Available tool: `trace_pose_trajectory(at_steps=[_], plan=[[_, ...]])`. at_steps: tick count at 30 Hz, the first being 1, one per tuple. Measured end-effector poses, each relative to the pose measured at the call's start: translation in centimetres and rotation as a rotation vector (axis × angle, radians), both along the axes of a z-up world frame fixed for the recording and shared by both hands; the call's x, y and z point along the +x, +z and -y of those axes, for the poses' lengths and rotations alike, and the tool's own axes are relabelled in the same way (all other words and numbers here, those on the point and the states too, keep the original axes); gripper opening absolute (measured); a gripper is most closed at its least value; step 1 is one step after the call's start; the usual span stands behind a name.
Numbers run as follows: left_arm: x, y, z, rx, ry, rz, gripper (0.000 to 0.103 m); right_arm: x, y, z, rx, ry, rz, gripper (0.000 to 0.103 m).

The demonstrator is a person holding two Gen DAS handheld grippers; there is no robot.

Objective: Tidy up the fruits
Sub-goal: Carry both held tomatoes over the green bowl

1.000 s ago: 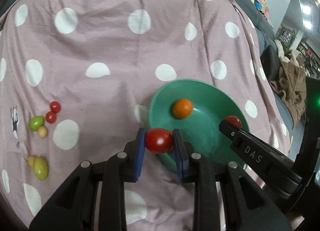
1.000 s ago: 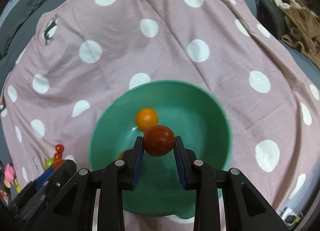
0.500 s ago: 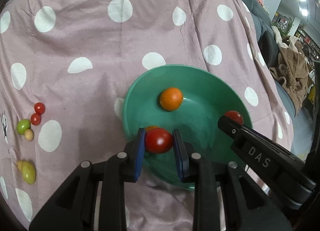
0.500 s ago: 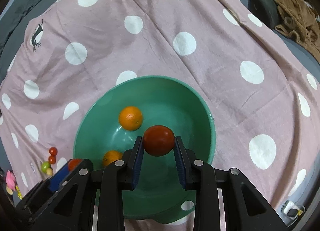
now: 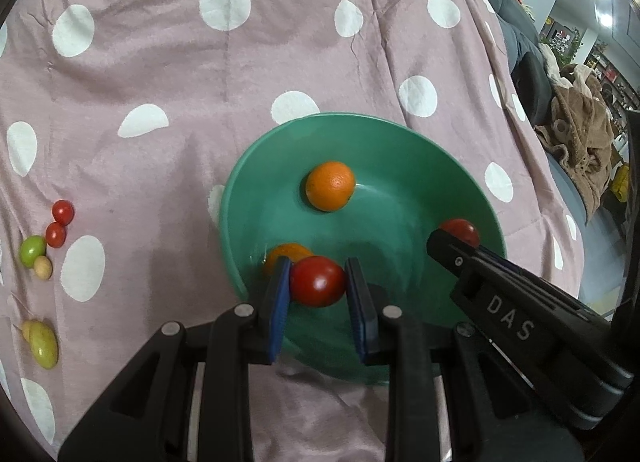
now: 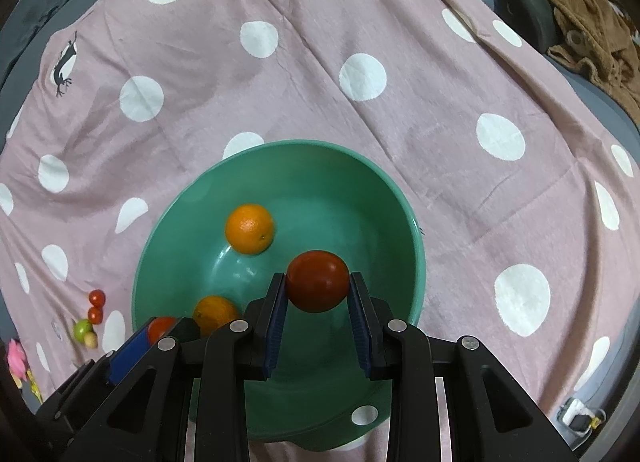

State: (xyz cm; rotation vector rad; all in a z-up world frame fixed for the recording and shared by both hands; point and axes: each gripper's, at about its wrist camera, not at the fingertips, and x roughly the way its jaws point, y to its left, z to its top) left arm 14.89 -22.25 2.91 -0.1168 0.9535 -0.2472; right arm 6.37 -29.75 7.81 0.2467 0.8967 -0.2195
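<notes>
Two grippers, left gripper (image 5: pixel 318 282) and right gripper (image 6: pixel 317 282), each clamp a tomato over the bowl (image 6: pixel 384 197).

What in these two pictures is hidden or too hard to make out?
- Second orange: in the left wrist view, mostly hidden behind the left gripper and its tomato.
- Right gripper's tomato: in the left wrist view, half covered by that gripper's finger.
- Small fruits on the cloth: tiny and blurred in the right wrist view.
- Bowl: near rim hidden by both grippers.
</notes>
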Motion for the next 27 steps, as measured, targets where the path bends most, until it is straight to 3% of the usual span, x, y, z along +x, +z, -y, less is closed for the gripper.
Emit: trace_pose_trajectory(at_steps=[27], plan=[[0.40,-0.68,0.57,0.007,-0.012,-0.019,0.027,-0.05,-0.46,-0.03,-0.022,-0.014,-0.015,0.031]])
